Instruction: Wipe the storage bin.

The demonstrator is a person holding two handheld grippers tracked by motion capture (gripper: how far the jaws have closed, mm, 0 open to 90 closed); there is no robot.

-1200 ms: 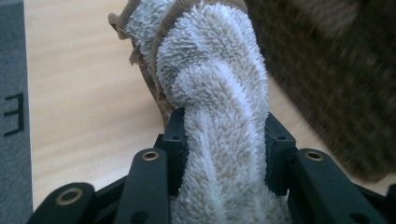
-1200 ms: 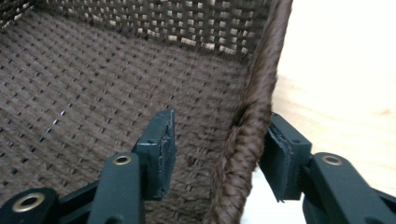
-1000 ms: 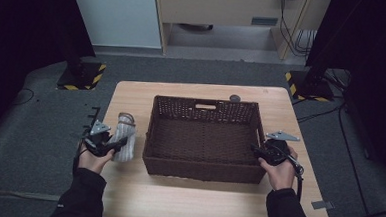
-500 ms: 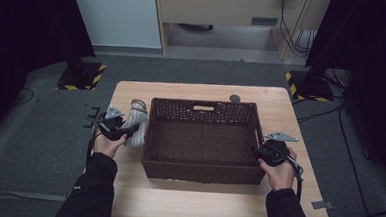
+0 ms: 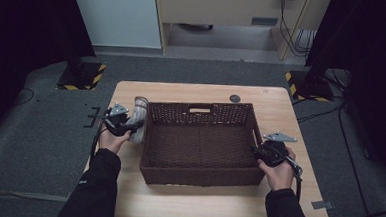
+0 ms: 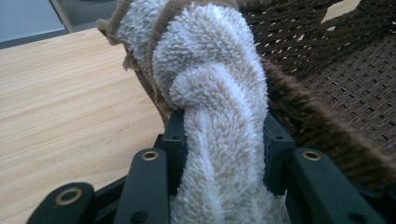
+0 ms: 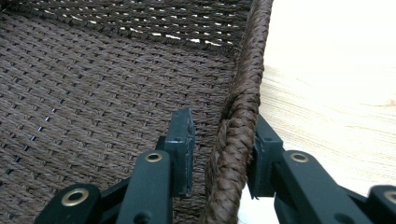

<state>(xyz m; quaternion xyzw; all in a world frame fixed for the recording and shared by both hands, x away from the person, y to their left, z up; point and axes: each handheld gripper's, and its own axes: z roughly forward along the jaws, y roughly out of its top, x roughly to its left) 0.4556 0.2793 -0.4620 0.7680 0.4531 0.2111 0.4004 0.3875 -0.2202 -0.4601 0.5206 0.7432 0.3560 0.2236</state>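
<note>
- At bench left, left tongs clamp the soft, light towel mid-roll, beside the basket.
- Right tongs, just closing, straddle the stiff right rim; one pad stands clear.

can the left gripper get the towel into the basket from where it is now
Probably yes. The left gripper is clamped on the towel right beside the basket, at its left wall; only that wall's rim lies between, and the inside looks bare.
</note>
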